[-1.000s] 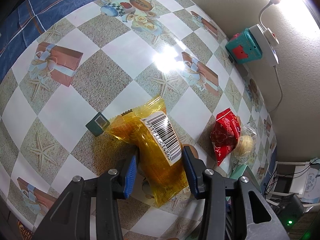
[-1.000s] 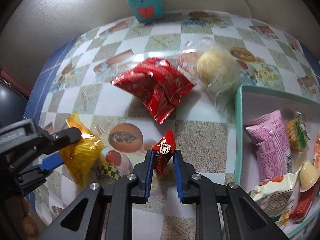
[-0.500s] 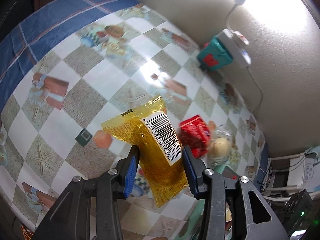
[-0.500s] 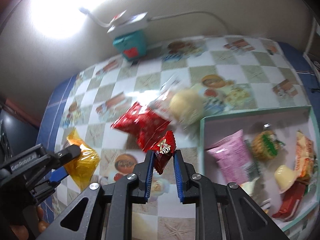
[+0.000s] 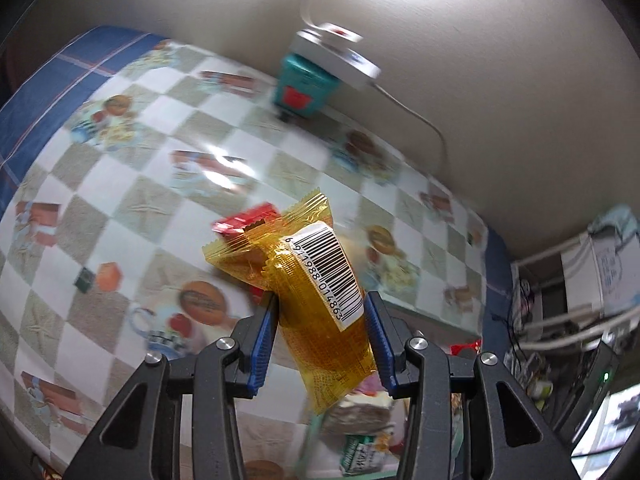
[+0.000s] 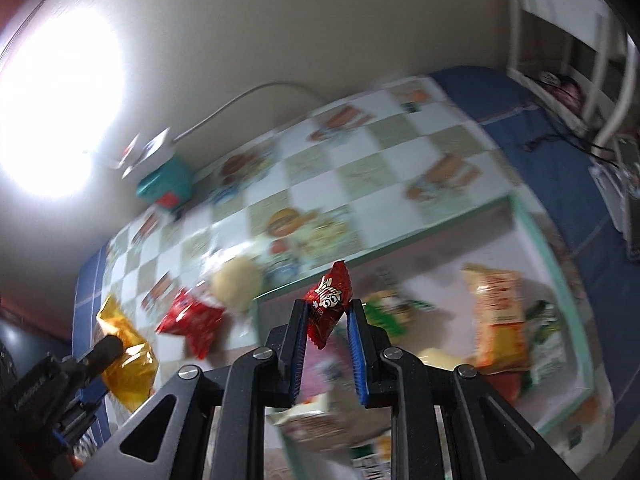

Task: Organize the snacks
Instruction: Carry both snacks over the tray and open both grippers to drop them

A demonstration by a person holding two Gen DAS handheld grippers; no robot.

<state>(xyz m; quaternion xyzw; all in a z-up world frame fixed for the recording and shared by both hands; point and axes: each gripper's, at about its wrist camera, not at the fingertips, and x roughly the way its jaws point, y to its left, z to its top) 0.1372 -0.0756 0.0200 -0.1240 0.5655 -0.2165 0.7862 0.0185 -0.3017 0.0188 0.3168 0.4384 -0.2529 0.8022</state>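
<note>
My left gripper [image 5: 322,312] is shut on a yellow barcoded snack packet [image 5: 316,300], lifted clear of the chequered tablecloth [image 5: 140,208]. From the right wrist view the same yellow packet [image 6: 124,364] hangs at the lower left in the left gripper [image 6: 102,354]. My right gripper [image 6: 328,306] is shut on a small red snack packet [image 6: 328,304], held above the near wall of the green-rimmed tray [image 6: 560,264]. Several snacks lie in the tray, among them an orange bag [image 6: 496,320]. A larger red bag [image 6: 192,320] and a round bun in clear wrap [image 6: 236,282] rest on the table left of the tray.
A teal box [image 5: 304,88] with a white power strip [image 5: 336,60] on top stands against the back wall. A bright lamp glares above it. White shelving with cables [image 5: 580,280] stands beyond the table's right end. The view is blurred by motion.
Both grippers have risen from the table with their packets and swung right toward the tray, rolling as they went. The tray now fills the right wrist view.
</note>
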